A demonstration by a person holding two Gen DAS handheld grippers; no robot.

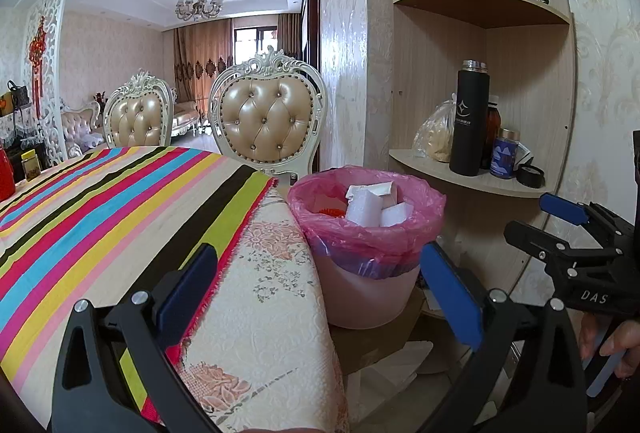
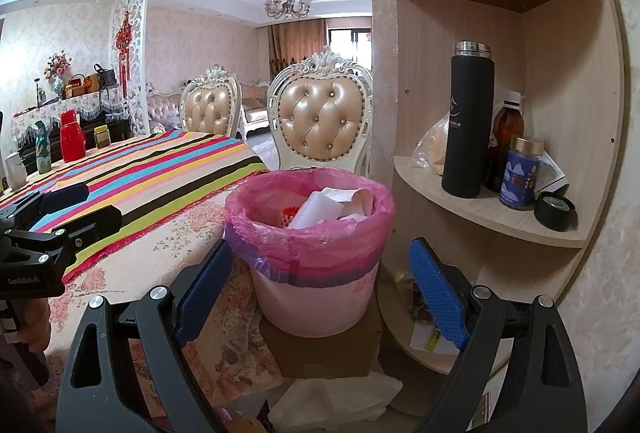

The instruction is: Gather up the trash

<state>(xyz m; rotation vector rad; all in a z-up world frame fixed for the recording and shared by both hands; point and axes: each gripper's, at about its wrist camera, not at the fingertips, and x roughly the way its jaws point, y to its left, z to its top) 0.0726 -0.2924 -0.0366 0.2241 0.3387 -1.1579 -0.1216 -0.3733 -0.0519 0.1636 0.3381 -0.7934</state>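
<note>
Right wrist view: right gripper (image 2: 320,287) gapes wide, empty, before bin (image 2: 316,297).

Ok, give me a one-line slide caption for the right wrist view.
Open right gripper faces the pink-lined trash bin holding white scraps, between striped table and corner shelf.

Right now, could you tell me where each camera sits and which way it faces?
Left wrist: rides the left gripper, looking forward over the striped table edge toward the pink-lined trash bin; its own blue fingers stand apart, and the right gripper with a hand shows at right.
Right wrist: rides the right gripper, facing the bin and corner shelf; the left gripper shows at left.
Shared: bin, black flask, tufted chairs.
</note>
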